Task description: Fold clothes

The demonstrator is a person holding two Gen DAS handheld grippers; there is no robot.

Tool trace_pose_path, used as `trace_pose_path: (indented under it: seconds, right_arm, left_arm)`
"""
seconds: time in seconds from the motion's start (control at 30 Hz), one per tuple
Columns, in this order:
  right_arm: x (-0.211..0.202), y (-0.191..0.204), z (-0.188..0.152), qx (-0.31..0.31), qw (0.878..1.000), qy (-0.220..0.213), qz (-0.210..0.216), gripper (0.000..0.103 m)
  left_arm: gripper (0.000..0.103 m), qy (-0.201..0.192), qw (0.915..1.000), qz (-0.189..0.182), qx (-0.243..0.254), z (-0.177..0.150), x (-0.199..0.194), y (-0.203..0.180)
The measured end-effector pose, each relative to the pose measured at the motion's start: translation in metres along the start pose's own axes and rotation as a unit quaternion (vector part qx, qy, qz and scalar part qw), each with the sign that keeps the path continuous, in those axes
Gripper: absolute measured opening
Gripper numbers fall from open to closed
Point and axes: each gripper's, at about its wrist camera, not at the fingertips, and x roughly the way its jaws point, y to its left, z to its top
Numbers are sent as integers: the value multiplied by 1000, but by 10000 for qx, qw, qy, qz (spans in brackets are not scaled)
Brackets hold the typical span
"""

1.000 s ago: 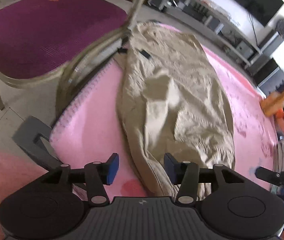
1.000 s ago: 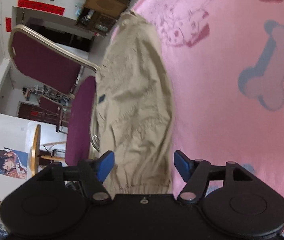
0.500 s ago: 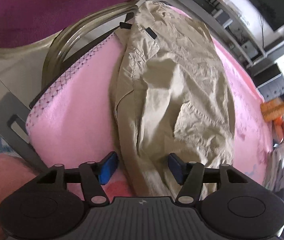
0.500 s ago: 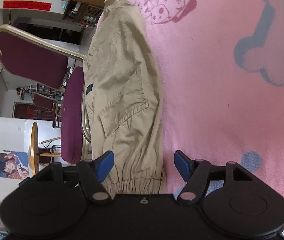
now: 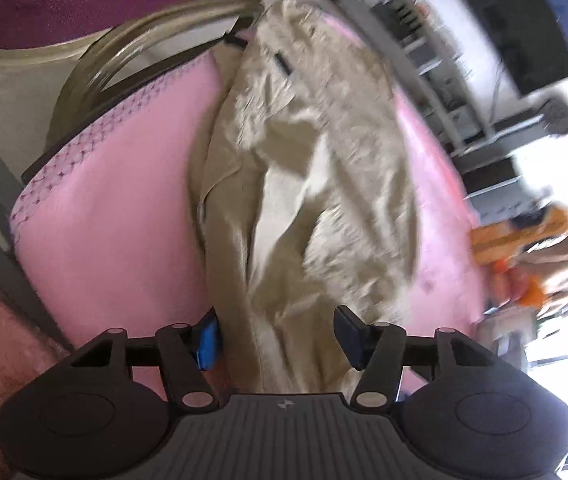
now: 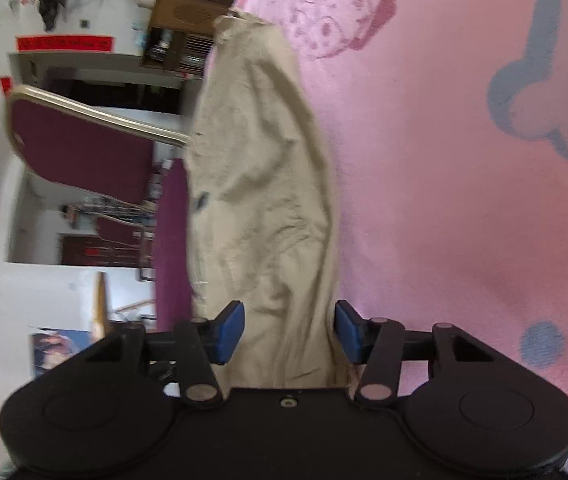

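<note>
trousers: beige trousers point(image 5: 308, 184) lie lengthwise on the pink blanket point(image 5: 116, 240), beside the purple chair point(image 6: 84, 152).
left gripper point(image 5: 276, 336): fingers just closing, apart, trouser cloth between, not pinched.
right gripper point(image 6: 288, 330): fingers just closing, apart around the cuff end.

Home living room, television point(image 5: 524, 36), purple chairs point(image 6: 84, 148), wall poster point(image 6: 58, 350)

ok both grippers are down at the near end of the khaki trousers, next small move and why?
Probably finish closing both. The khaki trousers lie lengthwise on the pink blanket, and their near end sits between the blue pads of the left gripper and right gripper. Both jaws have just been closing, but gaps still show beside the cloth.
</note>
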Motion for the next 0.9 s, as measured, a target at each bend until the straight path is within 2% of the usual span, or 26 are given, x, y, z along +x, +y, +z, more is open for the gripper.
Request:
trace_pose_path:
  seconds: [0.03, 0.1, 0.17, 0.3, 0.37, 0.4, 0.43, 0.5, 0.57, 0.63, 0.7, 0.8, 0.9]
  right_arm:
    - [2, -2, 0, 8, 10000, 29, -79, 44]
    - [3, -3, 1, 7, 10000, 42, -70, 44]
    - [6, -3, 1, -36, 10000, 35, -28, 44]
    - [18, -2, 3, -76, 9998, -12, 173, 44]
    - [20, 0, 3, -82, 9997, -11, 219, 45]
    - [21, 1, 3, -76, 9997, 0, 230, 46]
    - [21, 1, 3, -55, 9997, 19, 255, 46]
    - [17, 0, 4, 154, 9985, 115, 518, 46]
    - [8, 2, 4, 291, 9952, 192, 910, 46]
    - [-2, 7, 4, 260, 9915, 260, 1246, 46]
    - [-6, 10, 4, 140, 9923, 282, 1197, 46]
    - [1, 2, 3, 154, 9973, 316, 642, 46]
    - [10, -4, 1, 169, 9984, 523, 137, 46]
  left_arm:
    - [55, 31, 9999, 107, 131, -1, 2, -3]
    - [57, 10, 9990, 235, 383, -3, 3, -11]
    - [61, -13, 9986, 254, 458, -3, 7, -16]
    - [64, -68, 9992, 142, 356, 1, 15, -22]
    - [60, -105, 9995, -21, 297, 1, 15, -20]
    - [52, -118, 9996, -127, 229, 1, 12, -17]
    - [49, -128, 9995, -246, 125, 1, 9, -14]
    - [43, -152, 9976, -661, -144, 3, 0, -5]
    - [43, -179, 9926, -1145, -369, 4, -10, 4]
    - [44, -136, 9899, -1323, -495, 2, -14, 8]
    - [48, 49, 9924, -1115, -522, -1, -8, 9]
    - [48, 285, 9975, -556, -329, -5, 2, 5]
    - [49, 323, 9987, -383, -59, -10, 4, -2]
